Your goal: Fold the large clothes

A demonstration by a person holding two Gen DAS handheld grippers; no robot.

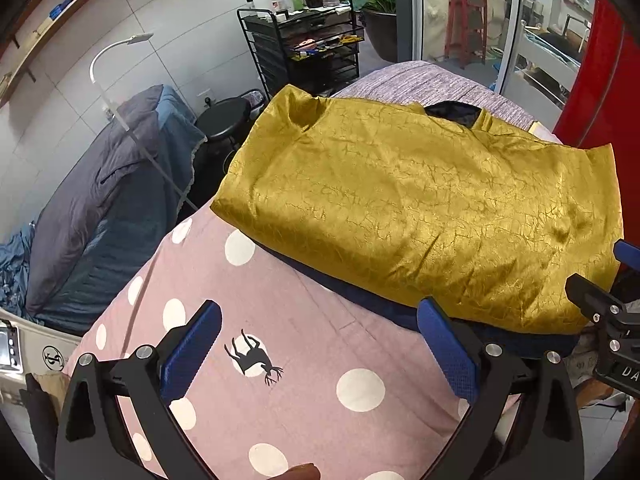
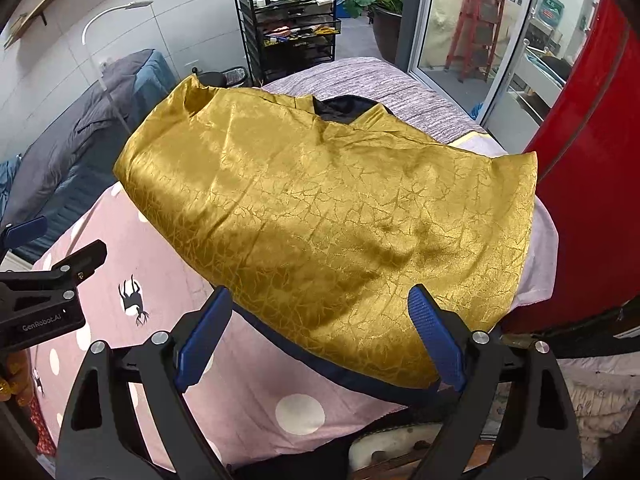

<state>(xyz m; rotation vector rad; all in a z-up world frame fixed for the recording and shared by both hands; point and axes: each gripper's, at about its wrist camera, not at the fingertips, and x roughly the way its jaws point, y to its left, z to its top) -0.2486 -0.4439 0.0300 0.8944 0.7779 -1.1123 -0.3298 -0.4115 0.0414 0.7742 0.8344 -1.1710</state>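
Both hand-held grippers, left and right, stand wide and empty above the pink dotted bedspread, side by side. We see the folded gold garment lying just ahead of their fingertips, its dark lining edge nearest us. For a clean next fold, we judge both should pinch that near hem evenly and lift together.

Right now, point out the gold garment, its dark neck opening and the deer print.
gold garment (image 2: 320, 216): right wrist view, middle.
dark neck opening (image 2: 344, 110): right wrist view, lining.
deer print (image 1: 254, 356): left wrist view, body.
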